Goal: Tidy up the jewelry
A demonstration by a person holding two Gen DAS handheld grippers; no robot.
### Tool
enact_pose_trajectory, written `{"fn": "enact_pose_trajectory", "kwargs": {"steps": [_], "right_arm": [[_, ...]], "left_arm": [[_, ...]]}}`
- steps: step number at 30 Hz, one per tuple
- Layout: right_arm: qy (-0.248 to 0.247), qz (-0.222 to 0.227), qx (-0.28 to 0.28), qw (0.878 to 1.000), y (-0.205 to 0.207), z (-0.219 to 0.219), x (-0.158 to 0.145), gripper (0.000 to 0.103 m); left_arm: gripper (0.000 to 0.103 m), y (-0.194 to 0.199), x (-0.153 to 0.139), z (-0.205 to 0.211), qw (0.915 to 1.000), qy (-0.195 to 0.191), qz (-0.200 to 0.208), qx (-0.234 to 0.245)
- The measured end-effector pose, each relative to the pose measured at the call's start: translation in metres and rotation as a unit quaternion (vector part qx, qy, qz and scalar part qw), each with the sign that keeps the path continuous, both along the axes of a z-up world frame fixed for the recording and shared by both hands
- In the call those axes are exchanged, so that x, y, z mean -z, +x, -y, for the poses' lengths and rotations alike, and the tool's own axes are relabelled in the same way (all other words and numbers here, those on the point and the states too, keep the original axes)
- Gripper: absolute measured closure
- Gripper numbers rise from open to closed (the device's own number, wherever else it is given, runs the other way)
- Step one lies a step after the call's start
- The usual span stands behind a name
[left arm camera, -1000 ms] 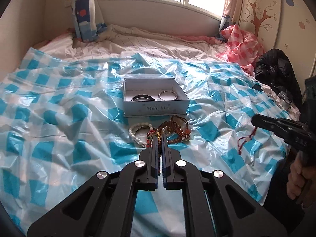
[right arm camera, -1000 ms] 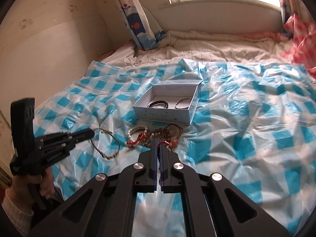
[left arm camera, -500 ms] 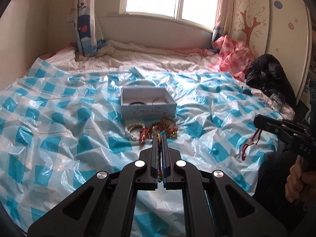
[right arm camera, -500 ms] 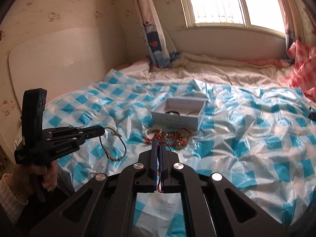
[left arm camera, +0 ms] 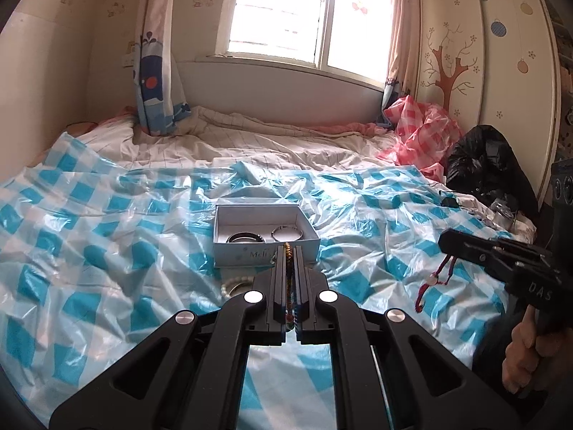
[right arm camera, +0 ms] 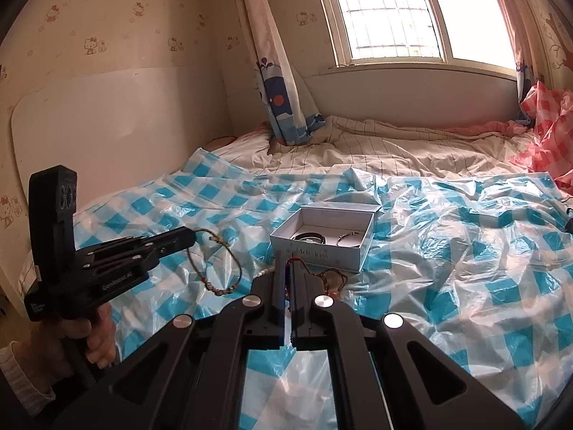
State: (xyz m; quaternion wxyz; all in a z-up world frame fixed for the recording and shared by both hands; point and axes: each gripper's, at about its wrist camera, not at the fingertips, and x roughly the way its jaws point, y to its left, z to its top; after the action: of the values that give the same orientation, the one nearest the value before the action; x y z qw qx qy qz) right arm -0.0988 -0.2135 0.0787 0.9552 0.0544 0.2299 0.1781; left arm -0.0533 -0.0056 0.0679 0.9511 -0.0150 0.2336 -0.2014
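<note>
My left gripper [left arm camera: 286, 249] is shut on a braided multicolour bracelet [left arm camera: 287, 279], which runs between its fingers; in the right wrist view that bracelet [right arm camera: 215, 272] hangs as a loop from the left gripper [right arm camera: 189, 238]. My right gripper [right arm camera: 286, 261] is shut on a thin red cord bracelet [left arm camera: 433, 279], which dangles from its tip [left arm camera: 444, 242]. Ahead on the bed sits an open white jewelry box [left arm camera: 243, 254] holding a black bangle [left arm camera: 245, 238] and a silver bangle [left arm camera: 286, 232]. A pile of beaded bracelets [right arm camera: 333, 279] lies just in front of the box [right arm camera: 315, 256].
A crinkled blue-and-white checked plastic sheet [left arm camera: 107, 236] covers the bed. A white bead bracelet [left arm camera: 232, 285] lies by the left fingers. A red checked bag [left arm camera: 422, 132] and a black bag [left arm camera: 480, 165] sit at the right; a headboard [right arm camera: 107, 125] stands left.
Both grippers have lifted and pulled back from the pile, each carrying a bracelet up off the sheet. The views tilted up, showing more window and wall.
</note>
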Motion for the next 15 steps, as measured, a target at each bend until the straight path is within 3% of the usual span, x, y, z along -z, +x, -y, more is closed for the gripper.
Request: {"fn": "enact_pose_trajectory", "kwargs": {"steps": [15], "right_arm": [[0.019, -0.014, 0.000, 1.000, 0.070, 0.000, -0.004, 0.100]], "left_arm": [[0.100, 0.064, 0.000, 0.014, 0.9997, -0.017, -0.017, 0.001]]}}
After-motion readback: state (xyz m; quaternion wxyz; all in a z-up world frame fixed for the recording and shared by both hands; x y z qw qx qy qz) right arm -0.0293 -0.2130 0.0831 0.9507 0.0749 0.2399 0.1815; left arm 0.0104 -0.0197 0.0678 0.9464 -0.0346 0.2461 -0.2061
